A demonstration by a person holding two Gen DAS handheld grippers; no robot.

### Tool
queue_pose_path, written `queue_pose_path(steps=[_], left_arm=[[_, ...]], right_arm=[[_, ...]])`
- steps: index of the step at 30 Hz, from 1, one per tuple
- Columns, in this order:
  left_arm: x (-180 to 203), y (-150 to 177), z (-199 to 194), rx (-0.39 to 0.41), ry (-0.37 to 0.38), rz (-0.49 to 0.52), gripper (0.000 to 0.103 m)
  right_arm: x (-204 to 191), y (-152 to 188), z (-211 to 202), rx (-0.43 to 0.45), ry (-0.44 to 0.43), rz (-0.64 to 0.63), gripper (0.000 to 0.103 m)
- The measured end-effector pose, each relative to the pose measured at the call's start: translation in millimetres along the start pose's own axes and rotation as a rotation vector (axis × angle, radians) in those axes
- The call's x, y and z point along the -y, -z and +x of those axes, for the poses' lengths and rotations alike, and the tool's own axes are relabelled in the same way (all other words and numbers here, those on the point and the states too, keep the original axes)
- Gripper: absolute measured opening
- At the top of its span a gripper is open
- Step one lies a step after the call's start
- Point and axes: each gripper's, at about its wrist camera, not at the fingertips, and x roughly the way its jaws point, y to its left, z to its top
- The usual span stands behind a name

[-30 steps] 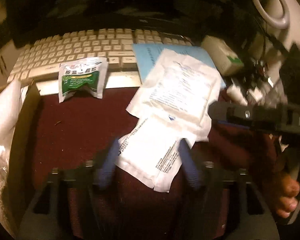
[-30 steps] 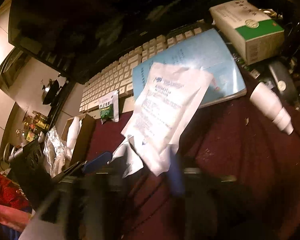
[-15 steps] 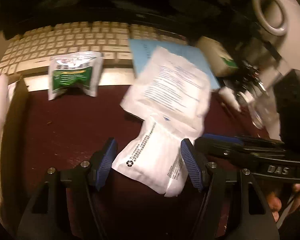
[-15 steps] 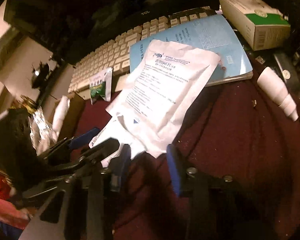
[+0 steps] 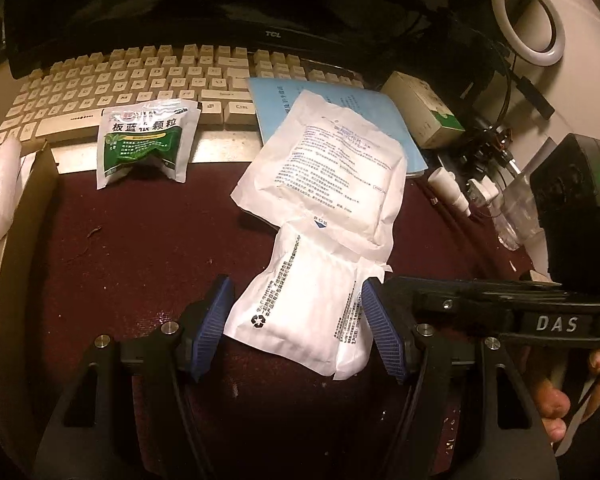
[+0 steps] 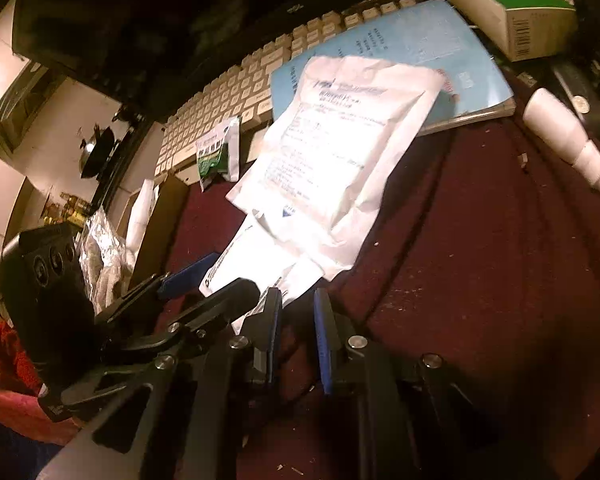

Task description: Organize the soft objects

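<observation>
At the far left a cardboard box [image 5: 28, 216] stands with its wall against the dark red table [image 5: 140, 248], pale wrapping bulging over its rim; it looks like the place where the soft things are being gathered, though that is only a guess. Just right of it a green sachet [image 5: 146, 142] leans against the front edge of the keyboard [image 5: 140, 84], well apart from both tools. Next, the left gripper [image 5: 298, 328] sits low over the table with its blue pads spread wide; the small white packet [image 5: 300, 312] lies flat between them, neither pad clearly touching it. A large white packet [image 5: 332, 172] overlaps the small one's far end and rests partly on a blue booklet [image 5: 380, 120]. To the right, the right gripper [image 6: 296, 328] is parted only narrowly and holds nothing; its tips sit just at the near right corner of the small packet.

The step in hand appears to be the pick-up of the small packet. The next move would call for closing the left pads on its puffy middle, then drawing it out from under the large packet without dragging that one along; the right tool could pin or lift the upper packet meanwhile.
</observation>
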Motion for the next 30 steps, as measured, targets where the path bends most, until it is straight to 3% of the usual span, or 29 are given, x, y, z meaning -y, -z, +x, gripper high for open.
queue_pose_path(steps=[3,5,7,13,16,17,22,26,30], left_arm=[[3,0,0,0.0,-0.02,0.012,0.067],[4,0,1,0.005,-0.026,0.016,0.067],[4,2,1,0.013,-0.028,0.017,0.067],[3,1,0,0.011,-0.026,0.019,0.067],[-2,1,-2,0.009,0.016,-0.008,0.067],[-5,1,-3,0.009,0.041,-0.029,0.067],[-20,0,-6,-0.008,0.175,-0.126,0.067],[-22,1,-4,-0.042,0.285,-0.184,0.067],[-15,2,-1,-0.048,0.284,-0.199,0.05]], right_arm=[[4,1,-3,0.006,-0.014,0.019,0.016],[8,1,-4,0.009,-0.03,0.028,0.029],[12,1,-6,0.02,-0.052,0.042,0.036],[13,-1,-9,0.032,-0.055,0.042,0.036],[7,-7,-6,0.022,-0.025,0.021,0.034],[5,-9,-4,0.016,-0.036,0.011,0.029],[0,-12,10,-0.03,-0.034,-0.001,0.026],[6,-10,10,-0.023,-0.05,0.016,0.016],[6,-8,9,-0.018,-0.037,0.003,0.012]])
